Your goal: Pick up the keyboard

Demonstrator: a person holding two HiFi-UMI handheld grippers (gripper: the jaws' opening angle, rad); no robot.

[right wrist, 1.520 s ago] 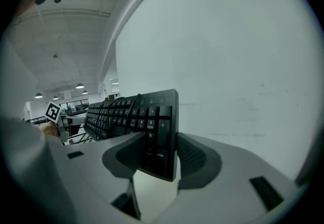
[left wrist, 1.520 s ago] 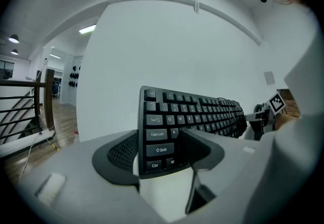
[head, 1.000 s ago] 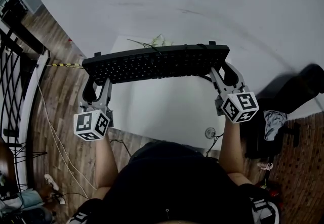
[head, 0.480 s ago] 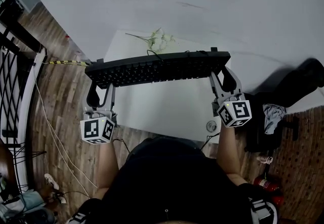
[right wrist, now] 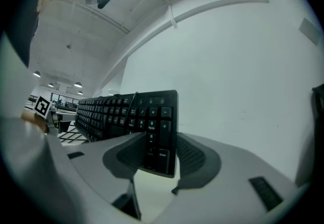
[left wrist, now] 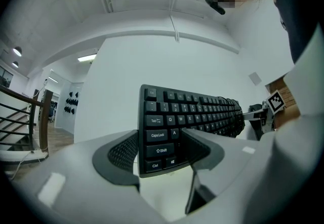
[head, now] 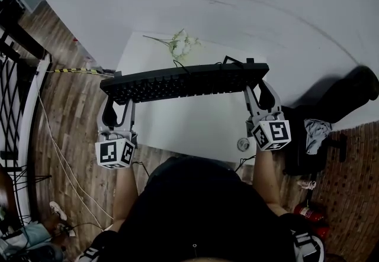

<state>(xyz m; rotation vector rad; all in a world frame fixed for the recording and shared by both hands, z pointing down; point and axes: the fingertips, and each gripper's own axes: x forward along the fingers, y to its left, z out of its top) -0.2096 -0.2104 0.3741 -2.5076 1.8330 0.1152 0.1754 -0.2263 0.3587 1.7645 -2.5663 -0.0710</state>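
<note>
the black keyboard [head: 185,81] is off the white table [head: 195,131], held level in the air above it and lying across the table's width, with its key face turned up toward the person. it is carried by its two short ends.

the left gripper [head: 116,107] is clamped on the end over the table's left side. in the left gripper view [left wrist: 161,151] one pad presses the key face beside the "a" key and the other backs the underside. the right gripper [head: 259,92] is closed on the number-pad end over the table's right side, seen in the right gripper view [right wrist: 158,153] with a pad on each face. a grip at both ends likely suits a long, thin board: it shares the weight and keeps the board from sagging or twisting, and pinching face and underside lets the soft pads hold flat surfaces, not the narrow rim.

the keyboard's cable [head: 232,60] loops off its back edge, on the table's far side. a sprig of white flowers [head: 179,45] lies at the table's far left corner, well apart from the lift.

readable legends at the left end are "tab", "caps lock", "shift", "ctrl", then "q w e r" and "a". at the right end "enter" can be made out; the rest there is too dim. no brand name shows. each gripper's marker cube [head: 114,153] carries only black and white squares.
</note>
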